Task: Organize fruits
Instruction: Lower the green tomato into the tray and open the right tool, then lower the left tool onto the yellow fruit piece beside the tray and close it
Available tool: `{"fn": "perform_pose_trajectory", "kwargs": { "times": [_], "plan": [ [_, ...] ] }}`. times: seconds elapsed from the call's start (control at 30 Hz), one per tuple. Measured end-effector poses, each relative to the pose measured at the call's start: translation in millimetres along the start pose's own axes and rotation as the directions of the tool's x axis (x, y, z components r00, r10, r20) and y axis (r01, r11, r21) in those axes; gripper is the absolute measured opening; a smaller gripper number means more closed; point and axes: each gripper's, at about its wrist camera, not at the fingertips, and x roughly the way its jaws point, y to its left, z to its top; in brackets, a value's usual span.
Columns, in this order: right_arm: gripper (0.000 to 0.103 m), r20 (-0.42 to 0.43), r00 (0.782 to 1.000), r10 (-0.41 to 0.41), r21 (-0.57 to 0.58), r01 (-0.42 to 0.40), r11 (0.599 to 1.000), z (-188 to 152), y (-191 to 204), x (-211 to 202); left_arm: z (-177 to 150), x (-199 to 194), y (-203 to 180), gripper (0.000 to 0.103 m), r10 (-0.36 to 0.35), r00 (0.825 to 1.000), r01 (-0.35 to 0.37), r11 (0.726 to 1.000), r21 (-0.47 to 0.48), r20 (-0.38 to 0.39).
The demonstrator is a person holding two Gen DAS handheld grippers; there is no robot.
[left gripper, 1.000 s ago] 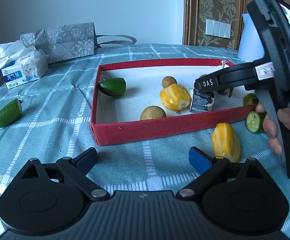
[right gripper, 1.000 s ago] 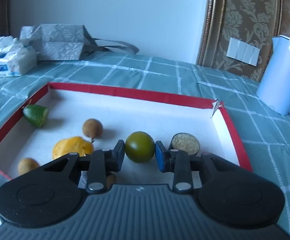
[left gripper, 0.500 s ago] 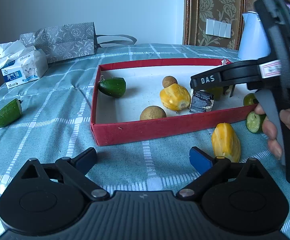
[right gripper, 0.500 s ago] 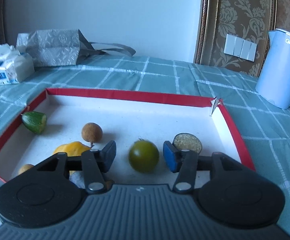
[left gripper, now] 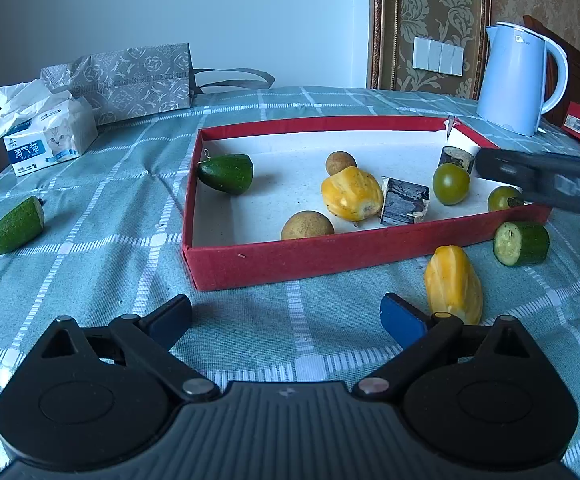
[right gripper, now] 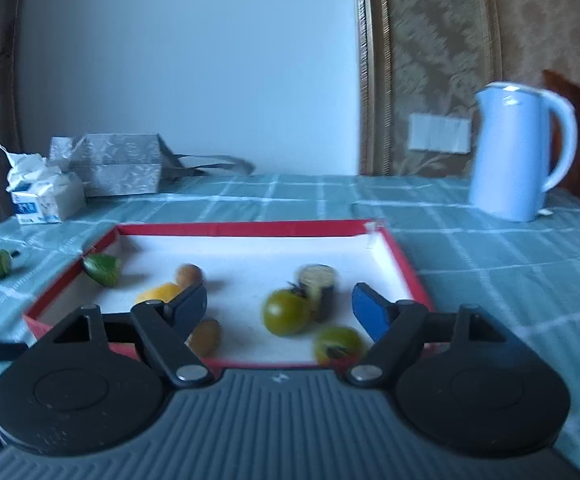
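My left gripper (left gripper: 286, 314) and right gripper (right gripper: 278, 308) both gape, holding nothing. A ribbed yellow fruit (left gripper: 453, 284) lies on the checked cloth (left gripper: 102, 248) before the red tray (left gripper: 290, 258); a green tomato (left gripper: 451, 183) sits inside. Beyond stands a blue kettle (left gripper: 517, 80)

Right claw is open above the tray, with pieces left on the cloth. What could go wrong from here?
1. The green tomato lies against the red tray's front wall under the right claw; a low pass might knock it.
2. The yellow fruit rests beside the left claw's right fingertip; a careless advance may roll it.
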Motion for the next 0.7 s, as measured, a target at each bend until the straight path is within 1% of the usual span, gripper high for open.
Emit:
{"fn": "perform_pose_trajectory", "kwargs": {
  "times": [0.07,0.1,0.13,0.2,0.27,0.3,0.4,0.43,0.5,0.53,0.6,0.63,0.7],
  "plan": [
    [0.078,0.037,0.998,-0.041,0.007,0.040,0.999,-7.1,-8.7,-14.3,-0.5,0.6,0.3,0.101,-0.001,1.000,0.001,1.000,0.000,0.000],
    [0.080,0.053,0.997,-0.064,0.019,0.063,0.998,-11.0,-14.2,-21.5,-0.5,0.4,0.3,0.101,-0.001,1.000,0.001,1.000,-0.001,0.000],
    [0.087,0.063,0.994,-0.086,0.036,0.084,0.996,-14.7,-20.7,-27.3,-0.5,0.7,0.8,0.101,-0.001,1.000,0.001,1.000,-0.002,0.000],
    [0.089,0.070,0.989,-0.130,0.080,0.124,0.989,-20.8,-34.6,-35.0,-1.0,0.3,2.0,0.101,-0.001,1.000,0.001,1.000,-0.007,0.001],
    [0.093,0.055,0.985,-0.163,0.135,0.155,0.979,-24.1,-49.7,-38.7,-1.0,-1.0,5.3,0.101,-0.010,1.000,0.011,1.000,-0.025,0.006],
    [0.098,0.039,0.985,-0.170,0.172,0.161,0.972,-25.7,-57.4,-38.7,-1.2,-2.3,7.8,0.101,-0.019,1.000,0.020,0.999,-0.038,0.009],
    [0.098,-0.006,0.985,-0.174,0.239,0.170,0.956,-29.9,-71.5,-36.7,-1.1,-6.8,12.8,0.101,-0.056,0.998,0.057,0.996,-0.069,0.019],
    [0.098,-0.013,0.984,-0.178,0.255,0.175,0.951,-30.1,-74.4,-36.2,-1.7,-10.3,13.9,0.101,-0.084,0.996,0.086,0.993,-0.077,0.032],
    [0.099,-0.013,0.984,-0.180,0.271,0.177,0.946,-31.4,-77.8,-35.9,-1.9,-17.3,12.4,0.101,-0.116,0.991,0.120,0.990,-0.072,0.064],
    [0.101,-0.015,0.984,-0.180,0.275,0.177,0.945,-32.0,-78.5,-36.0,-2.1,-22.2,11.3,0.101,-0.126,0.988,0.132,0.989,-0.068,0.092],
    [0.101,-0.031,0.983,-0.179,0.272,0.181,0.945,-32.7,-77.6,-33.5,-2.1,-30.9,7.5,0.101,-0.148,0.979,0.157,0.986,-0.056,0.140],
    [0.101,-0.035,0.983,-0.179,0.272,0.182,0.945,-33.6,-78.5,-33.5,-1.6,-33.8,4.4,0.101,-0.164,0.975,0.173,0.984,-0.047,0.150],
    [0.101,-0.044,0.983,-0.177,0.277,0.182,0.944,-34.0,-79.0,-32.3,1.2,-34.2,-2.1,0.101,-0.199,0.970,0.207,0.977,-0.043,0.139]
  ]
}}
